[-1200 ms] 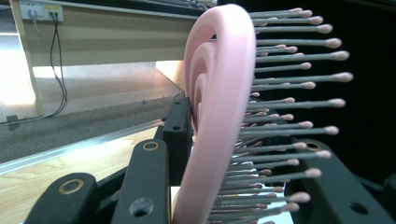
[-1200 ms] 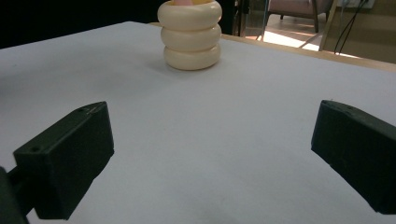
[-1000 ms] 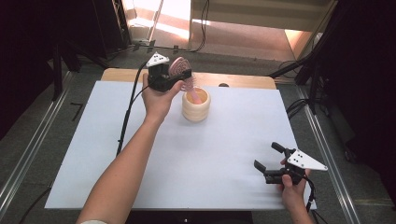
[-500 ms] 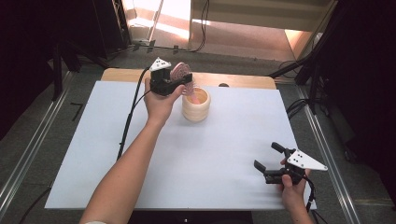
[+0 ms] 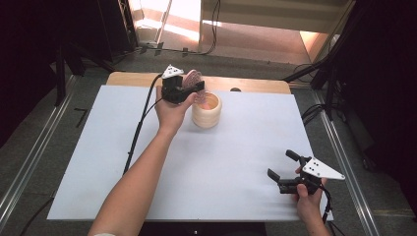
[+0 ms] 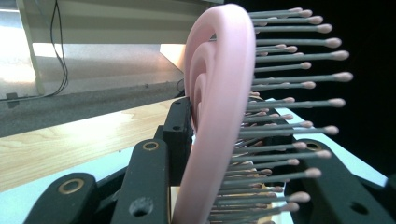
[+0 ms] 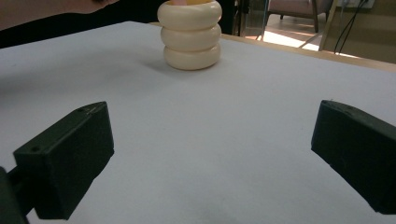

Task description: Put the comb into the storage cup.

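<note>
Nearest to me, at the front right of the white table sheet (image 5: 236, 162), my right gripper (image 5: 284, 170) rests low over the sheet with its jaws wide apart and nothing between them; in the right gripper view the two black pads (image 7: 65, 158) frame bare sheet, with the holder well beyond them.

Mid-field: my left forearm (image 5: 142, 177) runs diagonally from the bottom edge toward the far centre of the table, and the gripper's cable (image 5: 140, 123) trails back alongside it.

Far field: my left gripper (image 5: 189, 91) is clamped on a pink hairbrush (image 6: 210, 107), held on edge; in the left gripper view the pink body stands between the jaws, with the grey, pink-tipped bristles (image 6: 289, 102) pointing to that view's right. The brush head (image 5: 193, 78) rises above the gripper in the high view. Just beside the gripper, to its right in that view, stands the cream ribbed holder (image 5: 206, 110), a stack of three rounded rings with an orange-pink interior (image 5: 209, 102). Whether the brush's lower end is already inside the opening I cannot tell; it sits at the rim, partly hidden by my gripper. Beyond lies the wooden table edge (image 5: 246, 83).

Step in hand, as I judge it: placing the brush into the holder. The next move calls for a straight descent centred over the opening, then release only once the brush is supported, since a push against the rim could tip the holder.
</note>
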`<state>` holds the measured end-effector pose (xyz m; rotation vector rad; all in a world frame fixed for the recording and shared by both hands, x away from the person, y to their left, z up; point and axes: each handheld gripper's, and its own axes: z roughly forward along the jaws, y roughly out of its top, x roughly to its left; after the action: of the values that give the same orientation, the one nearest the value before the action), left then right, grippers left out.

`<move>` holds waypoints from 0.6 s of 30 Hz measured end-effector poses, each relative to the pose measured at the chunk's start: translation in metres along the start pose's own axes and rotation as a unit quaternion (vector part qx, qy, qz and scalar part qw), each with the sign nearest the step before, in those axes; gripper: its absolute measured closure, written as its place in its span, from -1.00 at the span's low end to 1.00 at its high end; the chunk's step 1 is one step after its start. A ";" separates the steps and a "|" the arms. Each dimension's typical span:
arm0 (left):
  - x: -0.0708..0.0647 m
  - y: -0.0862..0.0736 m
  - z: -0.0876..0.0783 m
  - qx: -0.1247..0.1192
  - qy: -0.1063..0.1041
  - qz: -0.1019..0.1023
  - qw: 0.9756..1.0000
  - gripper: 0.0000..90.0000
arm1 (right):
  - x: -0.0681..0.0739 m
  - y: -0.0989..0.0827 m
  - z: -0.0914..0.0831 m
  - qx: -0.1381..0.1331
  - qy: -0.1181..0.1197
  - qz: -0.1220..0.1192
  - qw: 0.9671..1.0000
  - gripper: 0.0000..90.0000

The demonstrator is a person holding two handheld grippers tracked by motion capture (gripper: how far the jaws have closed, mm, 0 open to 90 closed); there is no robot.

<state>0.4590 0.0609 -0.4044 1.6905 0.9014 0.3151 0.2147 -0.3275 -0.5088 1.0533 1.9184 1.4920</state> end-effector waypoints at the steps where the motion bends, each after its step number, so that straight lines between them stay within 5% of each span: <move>1: 0.001 -0.001 0.000 0.003 -0.001 -0.002 1.000 0.42 | 0.000 0.000 0.000 0.000 0.000 0.000 1.000 -1.00; 18: 0.014 -0.005 0.002 0.012 0.001 -0.034 0.999 0.25 | 0.000 0.000 0.000 0.001 -0.001 0.000 1.000 -1.00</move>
<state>0.4672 0.0694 -0.4130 1.6781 0.9667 0.2613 0.2147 -0.3271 -0.5089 1.0541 1.9194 1.4889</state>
